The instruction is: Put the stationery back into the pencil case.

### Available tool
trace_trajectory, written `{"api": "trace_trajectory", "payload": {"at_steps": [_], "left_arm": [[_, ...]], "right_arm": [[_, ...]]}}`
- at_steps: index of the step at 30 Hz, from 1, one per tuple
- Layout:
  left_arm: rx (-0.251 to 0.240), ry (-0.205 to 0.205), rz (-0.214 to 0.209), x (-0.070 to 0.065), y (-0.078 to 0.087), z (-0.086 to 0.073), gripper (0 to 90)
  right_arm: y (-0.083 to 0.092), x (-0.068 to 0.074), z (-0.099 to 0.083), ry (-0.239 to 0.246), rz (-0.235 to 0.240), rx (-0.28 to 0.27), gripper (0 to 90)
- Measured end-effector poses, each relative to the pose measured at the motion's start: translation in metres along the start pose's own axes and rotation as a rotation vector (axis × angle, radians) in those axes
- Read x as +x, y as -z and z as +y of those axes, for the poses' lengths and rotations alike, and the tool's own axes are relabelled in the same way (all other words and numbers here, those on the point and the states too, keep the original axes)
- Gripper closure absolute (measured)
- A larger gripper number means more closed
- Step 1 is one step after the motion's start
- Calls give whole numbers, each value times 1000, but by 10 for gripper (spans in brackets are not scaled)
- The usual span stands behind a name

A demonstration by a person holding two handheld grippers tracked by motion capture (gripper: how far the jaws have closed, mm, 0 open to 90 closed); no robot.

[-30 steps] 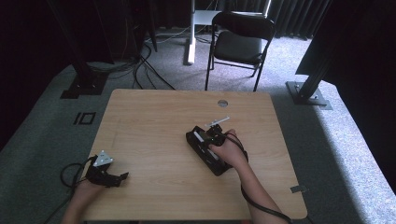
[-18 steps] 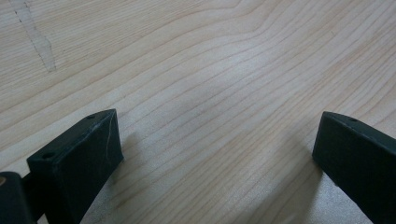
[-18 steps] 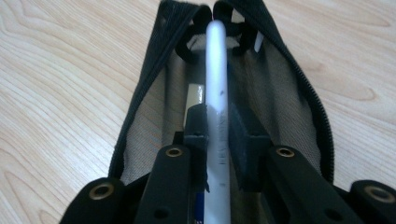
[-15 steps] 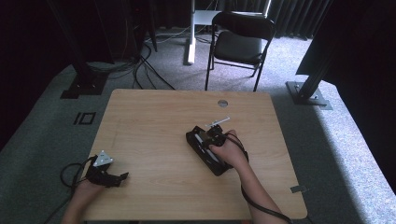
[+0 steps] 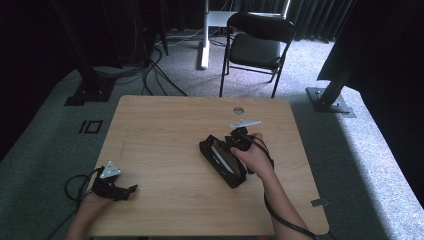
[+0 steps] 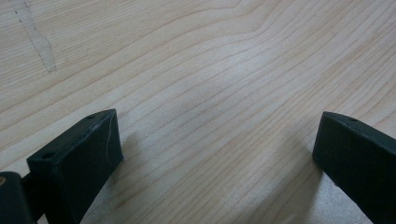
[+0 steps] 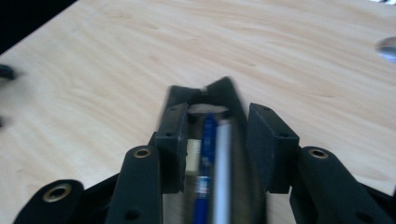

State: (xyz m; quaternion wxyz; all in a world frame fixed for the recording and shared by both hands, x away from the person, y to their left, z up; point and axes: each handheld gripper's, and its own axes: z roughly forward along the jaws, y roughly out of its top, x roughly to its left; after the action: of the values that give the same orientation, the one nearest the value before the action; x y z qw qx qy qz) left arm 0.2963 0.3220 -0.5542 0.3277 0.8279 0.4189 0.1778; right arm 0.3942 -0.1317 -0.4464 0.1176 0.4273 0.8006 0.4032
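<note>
Black case (image 5: 222, 161) lies open on the tabletop (image 5: 165, 125), right of centre, long axis running diagonally toward the near right corner. In the right gripper view it holds a blue pen (image 7: 207, 154) and a silvery one (image 7: 221, 163) side by side; blurred, so no finer detail.

Right gripper (image 5: 239, 141) sits at the case's far end, jaws part open and straddling the case (image 7: 205, 140), one on each side; whether they actually touch it, cannot tell. Versus a second ago: case and right hand (image 5: 255, 157) in the same spot, no visible shift.

Left gripper (image 5: 114, 187) rests near the near left corner, jaws spread wide over bare wood (image 6: 210, 93), holding nothing. Unchanged from earlier too.

Round grommet (image 5: 238, 110) near the far edge. Beyond the tabletop: a black folding chair (image 5: 255, 45) on grey carpet.
</note>
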Motion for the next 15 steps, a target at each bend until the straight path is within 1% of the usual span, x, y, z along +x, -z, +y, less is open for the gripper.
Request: {"api": "trace_trajectory", "payload": {"at_steps": [1,2,3,4,7,8,9,10,11,13,14,15], "left_arm": [[0,0,0,0,0,0,16],[0,0,0,0,0,0,16],[-1,0,0,0,0,0,16],[0,0,0,0,0,0,16],[-1,0,0,0,0,0,16],[0,0,0,0,0,0,16],[0,0,0,0,0,0,16],[0,0,0,0,0,0,16],[0,0,1,0,0,0,16],[0,0,1,0,0,0,16],[0,0,0,0,0,0,16],[0,0,0,0,0,0,16]], "right_arm": [[1,-3,0,-1,-11,-4,563],[1,-3,0,-1,-11,-4,563],[3,-7,0,-12,-21,-19,548],[4,-14,-1,-18,-48,-28,530],[6,-24,-5,-31,-85,-49,491],[7,-27,-7,-47,-99,-55,483],[7,-27,-7,-47,-99,-55,483],[8,-32,-9,-58,-115,-62,475],[9,-39,-14,-80,-130,-76,460],[10,-45,-18,-84,-158,-81,440],[11,-49,-21,-96,-172,-90,427],[12,-52,-23,-98,-178,-92,413]]}}
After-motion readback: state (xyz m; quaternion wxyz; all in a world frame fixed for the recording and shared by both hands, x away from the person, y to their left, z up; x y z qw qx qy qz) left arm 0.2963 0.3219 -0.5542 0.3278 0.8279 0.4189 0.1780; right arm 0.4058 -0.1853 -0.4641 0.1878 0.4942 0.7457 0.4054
